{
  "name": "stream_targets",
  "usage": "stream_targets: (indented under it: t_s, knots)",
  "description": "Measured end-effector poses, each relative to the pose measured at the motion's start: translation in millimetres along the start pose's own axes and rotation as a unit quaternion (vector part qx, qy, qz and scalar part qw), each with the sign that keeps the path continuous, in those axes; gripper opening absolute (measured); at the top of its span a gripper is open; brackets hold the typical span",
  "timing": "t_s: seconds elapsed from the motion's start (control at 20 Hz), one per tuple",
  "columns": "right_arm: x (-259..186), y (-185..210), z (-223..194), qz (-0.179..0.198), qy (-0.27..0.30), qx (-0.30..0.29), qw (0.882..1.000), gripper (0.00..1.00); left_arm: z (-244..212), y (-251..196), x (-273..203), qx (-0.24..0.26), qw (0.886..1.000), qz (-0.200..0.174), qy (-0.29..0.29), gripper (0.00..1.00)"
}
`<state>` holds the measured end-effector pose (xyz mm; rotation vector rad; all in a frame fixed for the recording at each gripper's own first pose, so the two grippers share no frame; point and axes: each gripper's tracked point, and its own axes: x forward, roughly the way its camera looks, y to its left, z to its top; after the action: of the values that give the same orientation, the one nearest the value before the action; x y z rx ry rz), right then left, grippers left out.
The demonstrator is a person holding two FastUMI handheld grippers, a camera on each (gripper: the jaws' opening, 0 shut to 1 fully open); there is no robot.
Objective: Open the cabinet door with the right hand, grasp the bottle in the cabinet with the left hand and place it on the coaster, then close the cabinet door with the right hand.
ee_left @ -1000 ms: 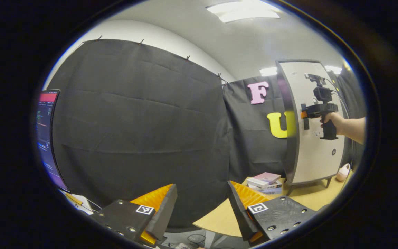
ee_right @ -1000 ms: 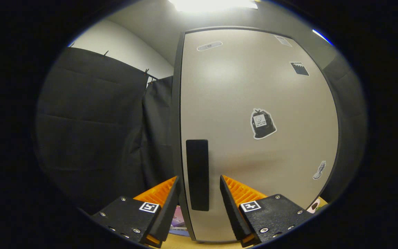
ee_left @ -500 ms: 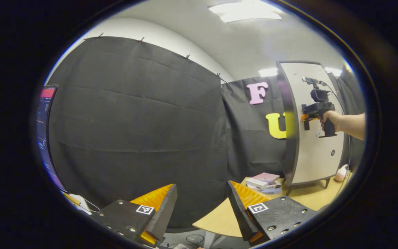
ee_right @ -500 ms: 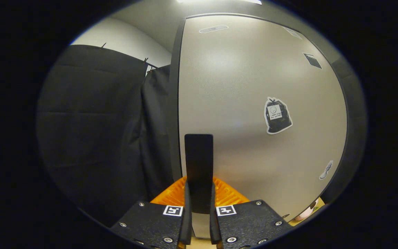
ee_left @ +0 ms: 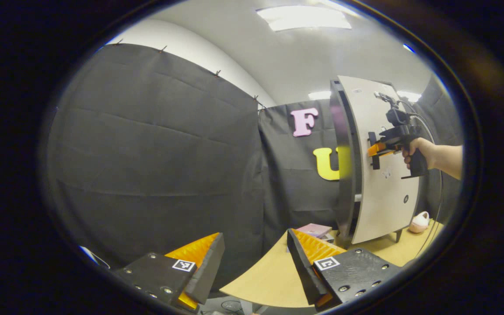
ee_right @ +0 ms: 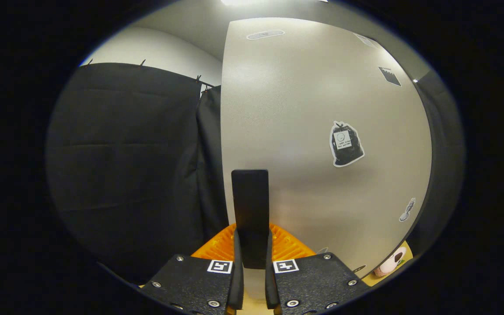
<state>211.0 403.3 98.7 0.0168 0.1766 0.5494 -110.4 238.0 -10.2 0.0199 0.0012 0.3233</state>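
Your right claw (ee_right: 250, 280) is clamped on the black upright handle (ee_right: 250, 205) of the pale grey cabinet door (ee_right: 313, 131), ajar straight ahead. Your left claw (ee_left: 255, 267) gapes wide, holding nothing, above the desk (ee_left: 269, 280) edge.

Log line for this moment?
phase: opening door | right gripper: shut on handle | cabinet door: ajar | left gripper: open, idle
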Motion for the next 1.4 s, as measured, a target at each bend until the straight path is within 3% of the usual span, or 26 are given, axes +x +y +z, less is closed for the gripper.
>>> stream_targets:
  t_s: [0.15, 0.2, 0.3, 0.35, 0.45, 0.5, 0.55, 0.65, 0.7, 0.75, 0.8, 0.9, 1.2, 1.25, 1.3, 1.4]
  knots:
    - [-5, -2, 0, 0.015, -0.002, -0.001, 1.0, 0.2, 6, -22, 6, 0.001, 1.0, -0.022, -0.007, 0.87]
    - [-7, -3, 0, 0.02, -0.001, -0.001, 1.0, 0.2, 7, -31, 8, 0.001, 1.0, -0.03, -0.008, 0.83]
    - [-11, -4, -2, 0.029, 0.001, 0.001, 1.0, 0.2, 8, -42, 11, -0.001, 0.999, -0.042, -0.01, 0.83]
    - [-11, -6, -2, 0.032, 0.001, 0.001, 0.999, 0.2, 10, -48, 12, -0.002, 0.999, -0.047, -0.011, 0.87]
    - [-14, -9, -3, 0.039, -0.002, 0.003, 0.999, 0.2, 13, -59, 14, -0.001, 0.998, -0.058, -0.014, 0.87]
    - [-15, -10, -3, 0.043, -0.003, 0.004, 0.999, 0.2, 15, -64, 16, 0.0, 0.998, -0.062, -0.017, 0.83]
    - [-16, -11, -4, 0.046, -0.003, 0.004, 0.999, 0.2, 17, -69, 16, 0.001, 0.998, -0.066, -0.019, 0.87]
    - [-20, -14, -5, 0.051, -0.003, 0.003, 0.999, 0.2, 18, -80, 18, 0.002, 0.997, -0.074, -0.022, 0.87]
    - [-23, -15, -5, 0.053, -0.004, 0.0, 0.999, 0.2, 20, -85, 17, 0.002, 0.997, -0.077, -0.024, 0.83]
    - [-27, -16, -4, 0.054, -0.005, -0.002, 0.999, 0.2, 22, -90, 18, 0.002, 0.997, -0.079, -0.025, 0.87]
    - [-31, -17, -4, 0.055, -0.005, -0.002, 0.998, 0.2, 23, -95, 17, 0.003, 0.996, -0.082, -0.027, 0.82]
    - [-37, -21, -5, 0.062, -0.004, 0.0, 0.998, 0.2, 24, -107, 17, 0.004, 0.996, -0.088, -0.029, 0.87]
    - [-63, -35, -4, 0.072, -0.004, 0.003, 0.997, 0.2, 28, -155, 18, 0.002, 0.994, -0.108, -0.033, 0.83]
    - [-66, -38, -4, 0.072, -0.004, 0.006, 0.997, 0.2, 29, -164, 16, 0.003, 0.993, -0.114, -0.034, 0.87]
    - [-71, -41, -4, 0.071, -0.003, 0.01, 0.997, 0.2, 30, -174, 15, 0.004, 0.992, -0.12, -0.035, 0.78]
    - [-80, -46, -5, 0.066, -0.007, 0.012, 0.998, 0.22, 35, -195, 11, 0.003, 0.99, -0.136, -0.039, 0.87]
